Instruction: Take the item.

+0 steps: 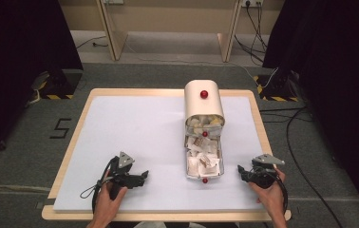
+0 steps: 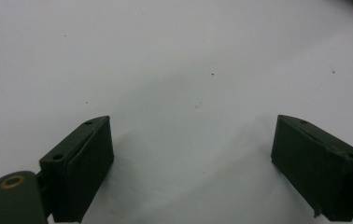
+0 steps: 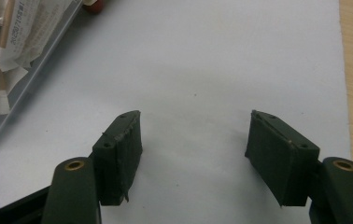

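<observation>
White tabletop, both hands low at its near edge.
Left gripper and right gripper flank the drawer box, jaws open, empty, bare surface around them.

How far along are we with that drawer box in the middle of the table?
The drawer box has its trays pulled out, and the front tray is full of paper packets. Nothing is in hand: the left gripper and right gripper rest open on the white mat. Handling the trays remains.

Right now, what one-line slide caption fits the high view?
Both open grippers, left and right, rest on the white mat flanking a packet-filled drawer pulled from its rounded box.
</observation>
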